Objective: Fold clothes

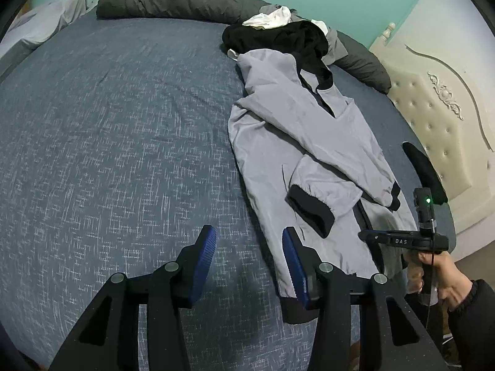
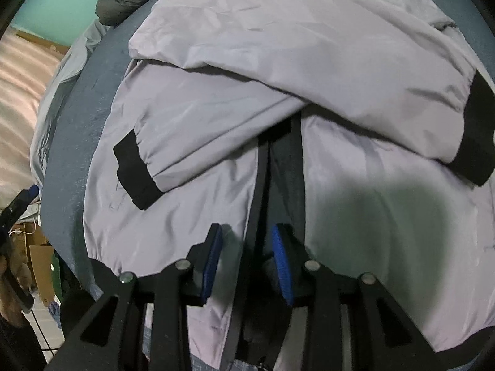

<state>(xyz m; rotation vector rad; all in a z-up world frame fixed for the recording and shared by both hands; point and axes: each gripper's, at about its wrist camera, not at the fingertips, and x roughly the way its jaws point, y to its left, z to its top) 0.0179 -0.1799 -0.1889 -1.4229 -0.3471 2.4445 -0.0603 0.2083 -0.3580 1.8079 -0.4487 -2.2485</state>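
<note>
A light grey jacket [image 1: 297, 142] with black cuffs and hem lies flat on the blue bed [image 1: 108, 139], both sleeves folded across its front. It fills the right wrist view [image 2: 309, 61]. My left gripper [image 1: 249, 241] is open and empty, just above the bed at the jacket's lower left hem. My right gripper [image 2: 247, 241] is open, hovering over the jacket's front zipper [image 2: 263, 170] near the hem. It also shows in the left wrist view [image 1: 371, 238], held by a hand at the jacket's bottom right.
A pile of black, white and grey clothes [image 1: 278, 34] lies beyond the jacket's collar. A dark grey duvet [image 1: 173, 0] runs along the far side of the bed. A cream padded headboard [image 1: 433, 108] stands on the right. Cardboard boxes [image 2: 40, 256] sit on the floor.
</note>
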